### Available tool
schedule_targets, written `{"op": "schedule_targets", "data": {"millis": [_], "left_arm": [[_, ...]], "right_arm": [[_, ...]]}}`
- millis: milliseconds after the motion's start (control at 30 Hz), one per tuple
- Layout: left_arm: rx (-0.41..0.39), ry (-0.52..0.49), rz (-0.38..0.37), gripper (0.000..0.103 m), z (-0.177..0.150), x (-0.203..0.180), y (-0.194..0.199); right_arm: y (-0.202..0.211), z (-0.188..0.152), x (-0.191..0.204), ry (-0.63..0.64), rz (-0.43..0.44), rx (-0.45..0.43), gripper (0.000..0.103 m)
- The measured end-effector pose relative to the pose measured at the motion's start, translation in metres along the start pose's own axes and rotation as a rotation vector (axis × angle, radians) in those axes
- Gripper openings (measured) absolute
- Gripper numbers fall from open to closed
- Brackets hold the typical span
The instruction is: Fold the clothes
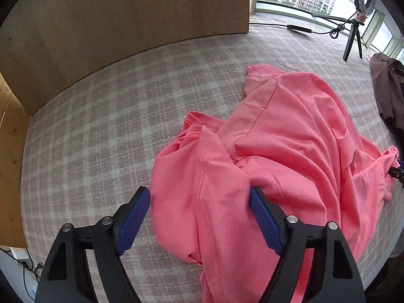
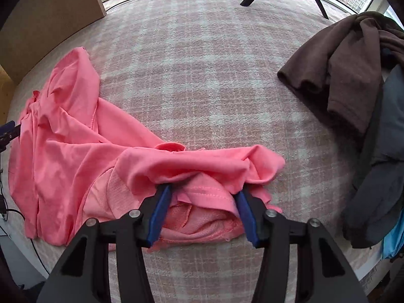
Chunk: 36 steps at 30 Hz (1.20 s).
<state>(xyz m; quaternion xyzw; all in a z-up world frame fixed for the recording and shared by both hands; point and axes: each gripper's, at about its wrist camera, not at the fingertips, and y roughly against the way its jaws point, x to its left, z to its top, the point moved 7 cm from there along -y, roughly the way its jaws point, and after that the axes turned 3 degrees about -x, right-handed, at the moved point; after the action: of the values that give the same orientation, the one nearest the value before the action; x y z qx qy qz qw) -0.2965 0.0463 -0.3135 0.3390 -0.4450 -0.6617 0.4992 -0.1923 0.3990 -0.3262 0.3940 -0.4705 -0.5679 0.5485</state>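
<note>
A crumpled pink shirt (image 1: pixel 290 136) lies on the plaid bed cover (image 1: pixel 106 116); it also shows in the right wrist view (image 2: pixel 83 156). My left gripper (image 1: pixel 199 194) is open, its blue pads either side of a seamed fold of the shirt, at the shirt's near left end. My right gripper (image 2: pixel 204 192) is open, its fingertips tucked under a raised fold at the shirt's other end, with pink cloth lying between the jaws. The tip of the right gripper peeks in at the left view's right edge (image 1: pixel 397 173).
A brown garment (image 2: pixel 335 70) and a grey one (image 2: pixel 378 171) are piled at the right of the bed. A wooden headboard (image 1: pixel 126 20) stands at the far left. A tripod (image 1: pixel 353 38) and a cable with a black box (image 1: pixel 299 28) lie near the window.
</note>
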Motion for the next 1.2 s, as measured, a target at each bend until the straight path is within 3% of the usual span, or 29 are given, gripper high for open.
{"op": "schedule_targets", "data": {"millis": [33,67,133,200,333,433,467,533,600,667,733,867,900,967,1100,1200], "left_arm": [[0.003,0.022,-0.032,0.021,-0.003,0.001,0.000],[0.002,0.052,-0.066,0.003,-0.005,0.004,0.002],[-0.008,0.104,-0.124,0.002,-0.009,0.011,0.010],[-0.056,0.113,-0.111,0.002,-0.013,0.023,0.031],[-0.144,0.113,-0.028,0.002,-0.034,0.059,0.090],[-0.125,0.111,0.073,0.002,-0.072,0.092,0.123],[-0.101,0.109,0.112,0.002,-0.089,0.103,0.130],[-0.016,0.122,0.151,0.002,-0.129,0.121,0.129],[0.066,0.137,0.204,0.002,-0.161,0.136,0.123],[0.099,0.155,0.247,0.008,-0.170,0.145,0.121],[0.061,0.156,0.234,0.009,-0.152,0.139,0.126],[-0.070,0.045,0.180,0.031,-0.086,0.092,0.133],[-0.105,0.005,0.153,0.035,-0.066,0.073,0.131],[-0.144,-0.070,0.088,0.045,-0.028,0.036,0.119],[-0.111,-0.203,-0.040,0.045,0.033,-0.043,0.064],[-0.054,-0.242,-0.016,0.046,0.062,-0.074,0.015]], "right_arm": [[0.004,0.000,0.003,-0.002,0.013,0.001,0.016],[0.008,0.001,0.003,0.000,0.031,-0.006,0.010],[0.017,0.005,0.002,0.005,0.062,-0.024,0.008],[0.037,0.013,0.000,0.015,0.068,-0.066,0.007],[0.094,0.026,-0.001,0.017,0.106,-0.179,0.007],[0.124,0.020,0.002,0.035,0.111,-0.219,0.007],[0.126,0.011,0.002,0.046,0.100,-0.206,0.007],[0.104,-0.020,-0.002,0.077,0.056,-0.079,0.007],[0.069,-0.059,-0.015,0.134,-0.051,0.085,0.008],[0.056,-0.075,-0.031,0.139,-0.138,0.149,0.015],[0.060,-0.069,-0.039,0.075,-0.093,0.126,0.017],[0.085,-0.040,-0.037,0.028,0.002,-0.017,0.051],[0.088,-0.032,-0.034,0.040,-0.001,-0.056,0.054],[0.082,-0.020,-0.028,0.056,-0.013,-0.082,0.054],[0.044,-0.021,-0.017,0.051,0.008,-0.009,0.054],[0.021,-0.030,-0.020,0.063,-0.032,0.029,0.054]]}}
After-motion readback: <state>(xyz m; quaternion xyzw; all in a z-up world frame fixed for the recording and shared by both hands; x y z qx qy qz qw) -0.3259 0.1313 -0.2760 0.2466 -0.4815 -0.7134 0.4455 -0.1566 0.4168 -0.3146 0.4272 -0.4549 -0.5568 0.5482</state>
